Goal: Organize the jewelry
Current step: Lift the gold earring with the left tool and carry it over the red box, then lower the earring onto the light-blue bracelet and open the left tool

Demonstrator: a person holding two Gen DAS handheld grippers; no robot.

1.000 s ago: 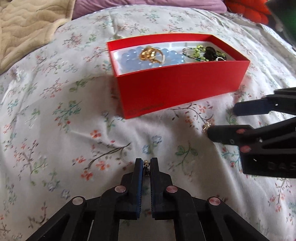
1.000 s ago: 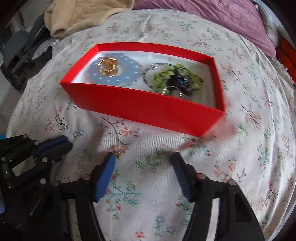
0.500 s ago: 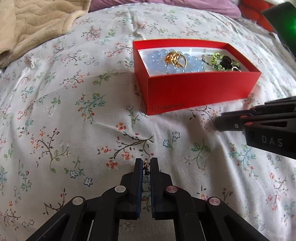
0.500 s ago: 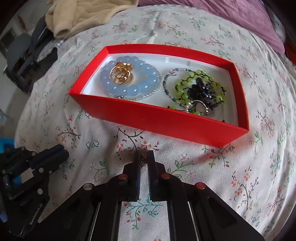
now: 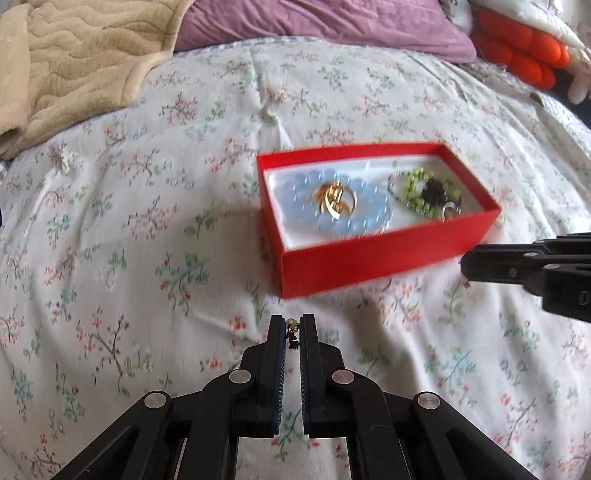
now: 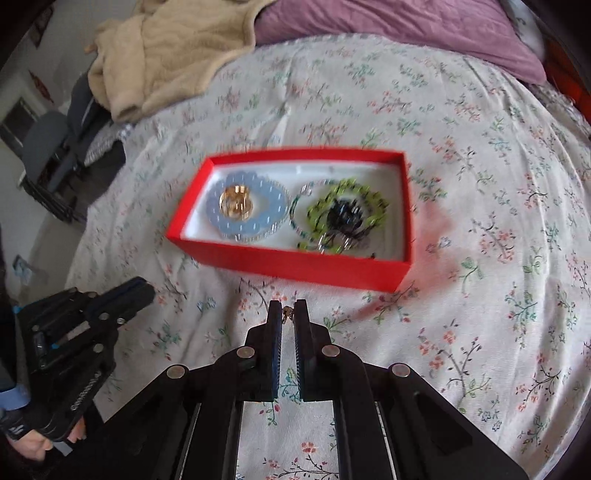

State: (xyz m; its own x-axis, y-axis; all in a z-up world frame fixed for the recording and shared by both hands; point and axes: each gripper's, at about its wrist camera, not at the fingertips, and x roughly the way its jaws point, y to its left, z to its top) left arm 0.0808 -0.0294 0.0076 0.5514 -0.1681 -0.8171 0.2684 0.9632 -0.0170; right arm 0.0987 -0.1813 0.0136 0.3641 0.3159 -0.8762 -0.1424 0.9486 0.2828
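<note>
An open red box (image 5: 391, 254) (image 6: 295, 264) lies on the floral bedspread. It holds a blue bead bracelet (image 5: 364, 218) (image 6: 258, 221) with gold rings (image 5: 336, 201) (image 6: 235, 203) on it, and green bead bracelets (image 5: 417, 192) (image 6: 347, 210) around dark jewelry. My left gripper (image 5: 291, 326) is shut on a small gold and dark earring (image 5: 291, 332), held above the bedspread in front of the box. My right gripper (image 6: 288, 312) is shut on a small gold earring (image 6: 286, 314), also in front of the box. Each gripper shows in the other's view: the right one (image 5: 471, 267), the left one (image 6: 142, 293).
A beige blanket (image 5: 74, 62) (image 6: 166, 55) lies at the back left. A purple pillow (image 5: 325, 26) (image 6: 406, 26) is at the back. An orange plush thing (image 5: 517, 48) is at the back right. A chair (image 6: 48, 147) stands beside the bed on the left.
My right gripper went from open to shut on the gold earring and lifted it. Both grippers have risen and drawn back from the box, each still holding its earring.
</note>
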